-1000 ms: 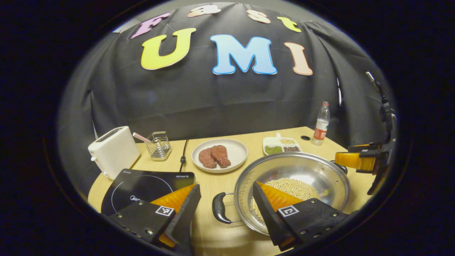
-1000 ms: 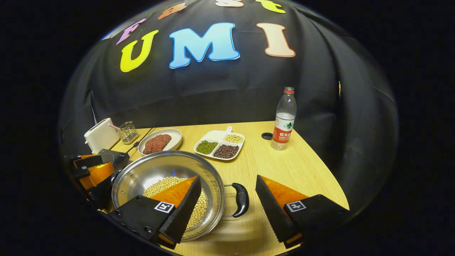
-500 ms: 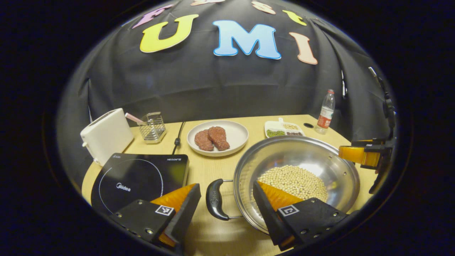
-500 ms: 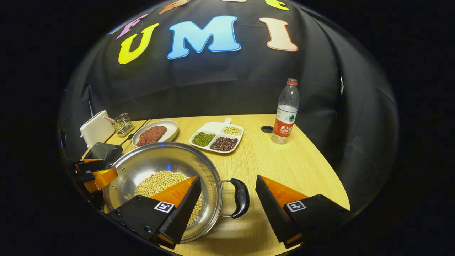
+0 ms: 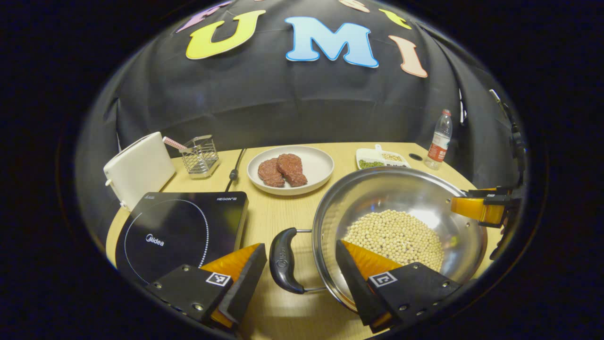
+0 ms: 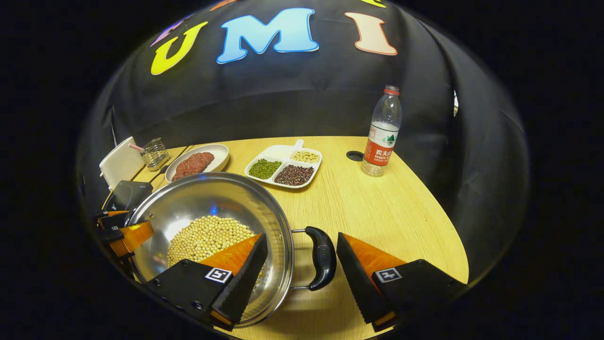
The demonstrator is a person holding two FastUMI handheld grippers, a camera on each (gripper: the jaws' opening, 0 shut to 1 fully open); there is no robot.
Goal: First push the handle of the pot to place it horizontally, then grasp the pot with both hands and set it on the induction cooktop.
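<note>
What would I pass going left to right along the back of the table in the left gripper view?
White toaster → wire mesh holder → round white plate with two brown meat patties → white divided tray of beans → clear plastic water bottle.

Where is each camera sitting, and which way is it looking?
Left gripper view: rides on the left gripper, looking forward over the pot's handle toward the induction cooktop; its own two fingers show at the bottom, either side of the handle.
Right gripper view: rides on the right gripper, looking over the pot's other handle toward a water bottle; its own fingers show.
Both share the pot of beans.
</note>
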